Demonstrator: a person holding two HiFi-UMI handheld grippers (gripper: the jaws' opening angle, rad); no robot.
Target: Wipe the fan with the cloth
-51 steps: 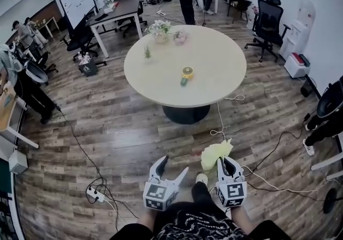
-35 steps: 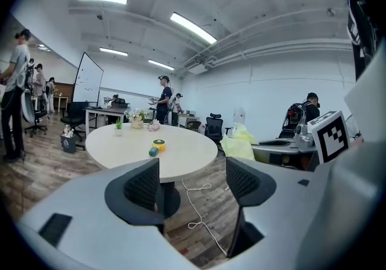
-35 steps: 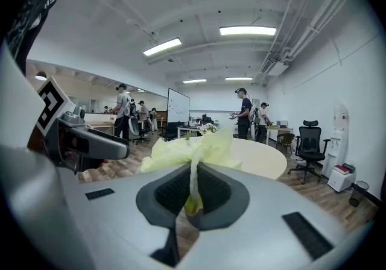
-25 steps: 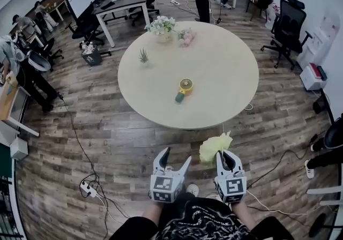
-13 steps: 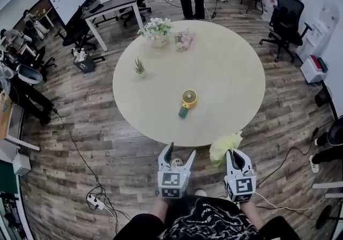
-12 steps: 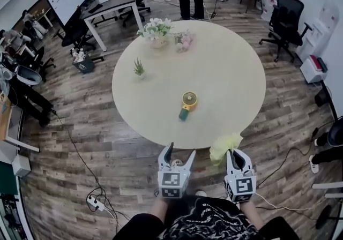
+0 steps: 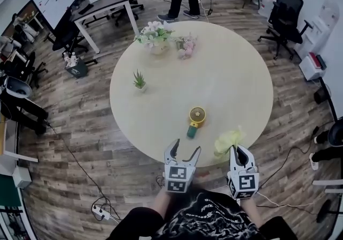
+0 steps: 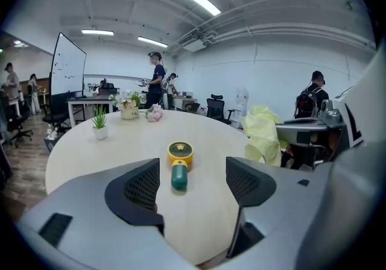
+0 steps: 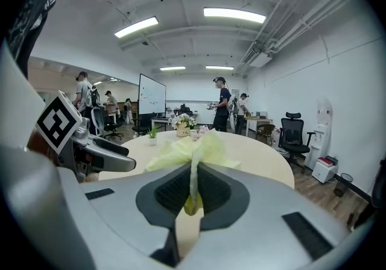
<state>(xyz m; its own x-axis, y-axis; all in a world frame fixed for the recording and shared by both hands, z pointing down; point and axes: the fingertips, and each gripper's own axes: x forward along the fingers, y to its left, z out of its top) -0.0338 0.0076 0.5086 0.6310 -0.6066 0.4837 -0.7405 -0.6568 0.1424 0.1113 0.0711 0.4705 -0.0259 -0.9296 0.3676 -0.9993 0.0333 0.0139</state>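
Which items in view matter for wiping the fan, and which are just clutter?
Job:
- yellow-and-green handheld fan
- pale yellow cloth, pinched in the right gripper
- left gripper, open, empty

Lying about, on the round beige table:
- small potted green plant
- white flower bouquet
- pink flower bunch

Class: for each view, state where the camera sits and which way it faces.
Head view: on the person's head, facing steeply down: table, fan, left tool, right tool, torso.
Left gripper view: on the left tool, facing the fan between its open jaws.
Right gripper view: on the right tool, facing the table past jaws shut on the cloth.
Both gripper views share the cloth.
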